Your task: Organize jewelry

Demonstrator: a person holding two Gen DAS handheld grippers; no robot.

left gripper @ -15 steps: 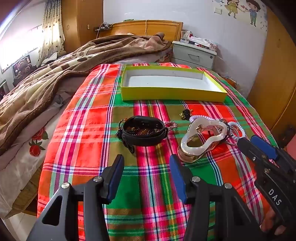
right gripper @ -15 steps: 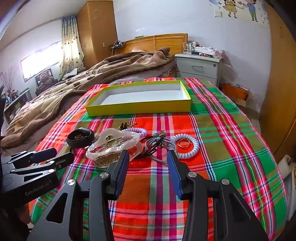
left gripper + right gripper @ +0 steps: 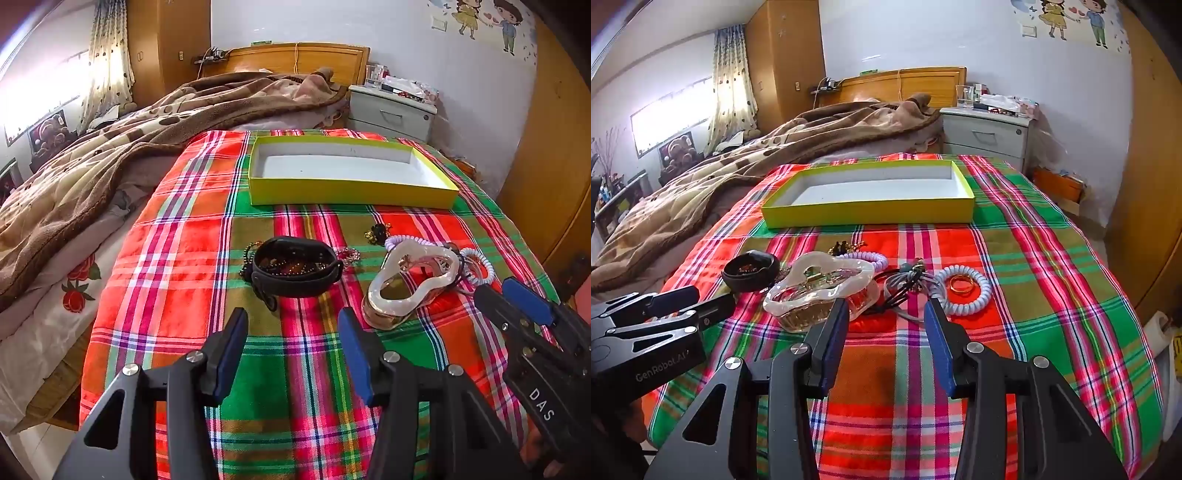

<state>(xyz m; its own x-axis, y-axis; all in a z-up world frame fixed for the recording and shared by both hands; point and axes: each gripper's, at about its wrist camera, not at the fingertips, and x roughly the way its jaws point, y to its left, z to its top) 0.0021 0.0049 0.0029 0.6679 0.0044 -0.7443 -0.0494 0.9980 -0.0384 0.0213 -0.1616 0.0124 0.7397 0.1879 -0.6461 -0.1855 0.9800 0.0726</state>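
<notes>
A home bedroom: a bed (image 3: pixel 184 155) with a rumpled brown blanket (image 3: pixel 110 155) and wooden headboard (image 3: pixel 303 59) at twelve o'clock, a grey nightstand (image 3: pixel 391 112) at one o'clock, a wardrobe (image 3: pixel 166 48) and curtained window (image 3: pixel 107 62) at eleven o'clock.

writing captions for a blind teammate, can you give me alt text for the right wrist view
The open right claw hovers low over a plaid cloth, pointing at a tangle of hair ties, a white coil bracelet ringing gold rings, and a cream hair clip. Beyond lies an empty yellow box; the left claw enters from the left.
</notes>
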